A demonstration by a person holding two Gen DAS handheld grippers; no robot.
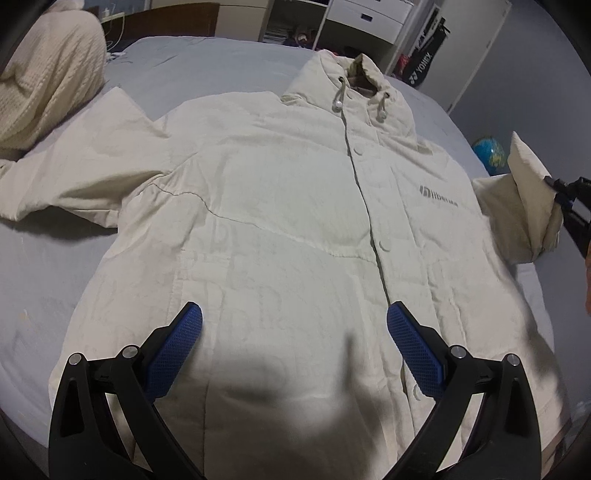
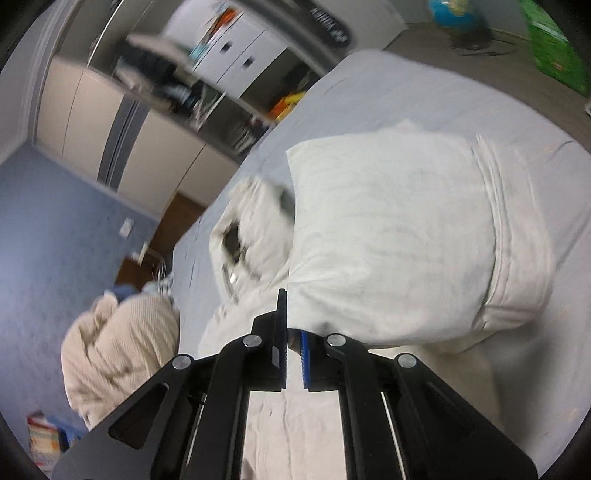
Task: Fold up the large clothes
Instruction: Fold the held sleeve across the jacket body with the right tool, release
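— Right, spread front-up across the grey bed sheet (image 1: 221,62): cream hooded jacket (image 1: 280,206), snaps done up along the placket, hood (image 1: 354,81) toward the far edge, two drawstring toggles lying on the chest. Grey logo (image 1: 439,194) printed on one chest panel.

— And the left gripper (image 1: 294,332)?

— Hovering over the lower front of the jacket, blue pads (image 1: 177,350) spread wide apart, nothing between them. Shadow cast on the cloth just below.

— Right gripper (image 2: 293,354)?

— Clenched on a jacket sleeve (image 2: 388,240), with only a thin slit left between the pads. Sleeve lifted off the sheet and doubled over, ribbed cuff end hanging on one side. Seen from the left wrist too: sleeve (image 1: 524,192) raised at the jacket's edge, pinched by the black fingers (image 1: 565,192).

— Other sleeve?

— Lying flat, stretched out on the sheet toward a knitted cream blanket (image 1: 48,81) heaped at the bed's corner.

— Around the bed?

— White drawers (image 1: 369,14) and shelving beyond the far edge, a dark racket bag (image 1: 421,62) leaning beside them, a blue globe (image 1: 489,151) on the floor. Right wrist view blurred, small detail hard to make out.
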